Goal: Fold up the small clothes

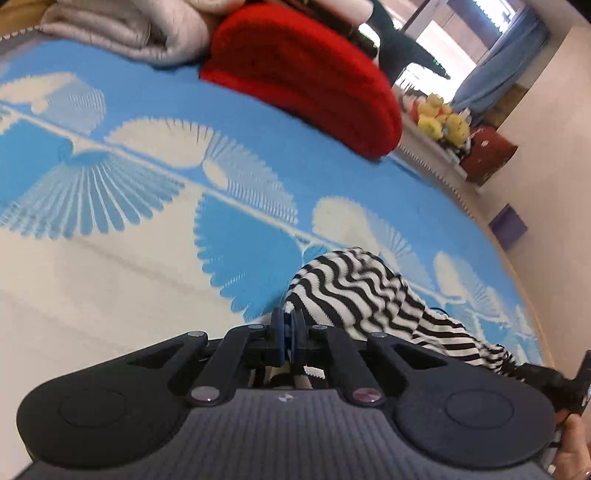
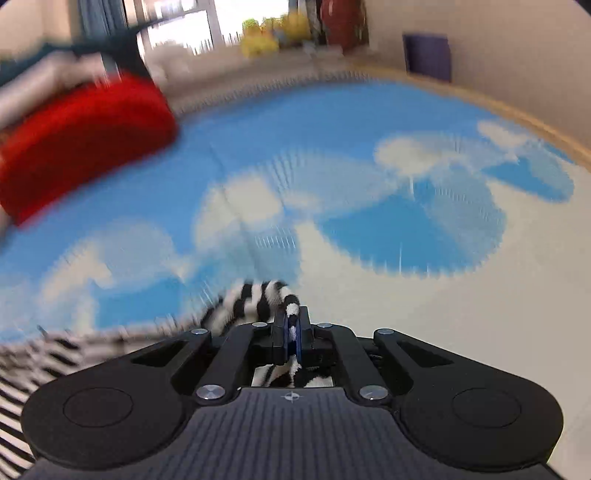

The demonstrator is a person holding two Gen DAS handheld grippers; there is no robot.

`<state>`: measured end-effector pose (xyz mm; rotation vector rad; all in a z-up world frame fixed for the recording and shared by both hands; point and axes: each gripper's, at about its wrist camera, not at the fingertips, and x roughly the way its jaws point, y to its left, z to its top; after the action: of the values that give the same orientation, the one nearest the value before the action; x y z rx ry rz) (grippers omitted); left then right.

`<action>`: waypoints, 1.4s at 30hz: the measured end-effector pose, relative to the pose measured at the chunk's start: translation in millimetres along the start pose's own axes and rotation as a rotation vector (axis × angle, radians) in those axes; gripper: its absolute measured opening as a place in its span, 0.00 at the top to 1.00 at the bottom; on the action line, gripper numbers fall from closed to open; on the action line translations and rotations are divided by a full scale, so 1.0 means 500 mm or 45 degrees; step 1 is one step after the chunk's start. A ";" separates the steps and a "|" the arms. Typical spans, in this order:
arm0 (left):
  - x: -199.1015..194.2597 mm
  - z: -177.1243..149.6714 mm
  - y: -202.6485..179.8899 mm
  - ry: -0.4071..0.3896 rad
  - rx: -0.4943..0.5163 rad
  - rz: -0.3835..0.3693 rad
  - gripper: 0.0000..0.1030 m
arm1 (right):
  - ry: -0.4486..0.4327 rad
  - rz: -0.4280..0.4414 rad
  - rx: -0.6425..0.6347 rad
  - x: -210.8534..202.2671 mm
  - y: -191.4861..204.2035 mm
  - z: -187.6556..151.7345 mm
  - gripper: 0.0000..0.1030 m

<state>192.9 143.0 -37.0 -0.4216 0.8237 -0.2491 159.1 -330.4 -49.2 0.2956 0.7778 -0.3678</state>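
Right wrist view: motion blur smears the whole scene; the red bundle [image 2: 85,144], the yellow toys [image 2: 258,40] and the bedspread [image 2: 369,221] pattern lose their outlines. The striped garment [image 2: 236,306] runs off the left edge. Left wrist view: the garment [image 1: 369,295] passes under the left gripper [image 1: 291,328], hiding the pinched edge. A hand [image 1: 572,454] is cut off at the lower right corner. The grey quilt [image 1: 122,29] is cropped at the top.

No readable text, label or number shows in either view; each gripper body [image 2: 291,397] carries only a small round emblem without letters.
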 end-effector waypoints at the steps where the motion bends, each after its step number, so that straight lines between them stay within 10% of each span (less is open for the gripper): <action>1: 0.010 -0.002 0.002 0.005 -0.010 0.006 0.94 | 0.002 -0.005 0.001 0.003 0.003 -0.001 0.90; 5: 0.003 0.002 0.014 -0.006 -0.047 -0.009 0.51 | -0.092 0.046 0.089 -0.057 -0.028 0.025 0.47; 10: -0.125 0.001 0.002 -0.102 0.045 -0.024 0.17 | -0.235 0.129 0.196 -0.225 -0.113 0.035 0.34; 24: -0.208 -0.259 -0.043 0.229 0.650 -0.032 0.10 | 0.236 0.150 0.114 -0.271 -0.193 -0.225 0.30; 27: -0.204 -0.278 -0.048 0.127 0.713 -0.027 0.28 | 0.245 0.226 0.024 -0.273 -0.162 -0.233 0.81; 29: -0.206 -0.271 -0.051 0.092 0.696 -0.056 0.83 | 0.189 0.227 -0.067 -0.292 -0.145 -0.231 0.89; 30: -0.209 -0.262 -0.049 0.109 0.671 -0.088 0.90 | 0.149 0.253 -0.083 -0.307 -0.146 -0.224 0.90; 37: -0.321 -0.254 -0.007 0.134 0.571 0.025 0.96 | -0.006 0.316 0.107 -0.371 -0.256 -0.187 0.93; 42: -0.269 -0.324 0.025 0.297 0.609 0.140 0.96 | 0.267 0.134 -0.212 -0.281 -0.212 -0.229 0.93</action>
<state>-16.7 161.5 -52.4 0.1039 0.9782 -0.3864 -49.5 -351.1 -38.0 0.2194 0.9884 -0.1724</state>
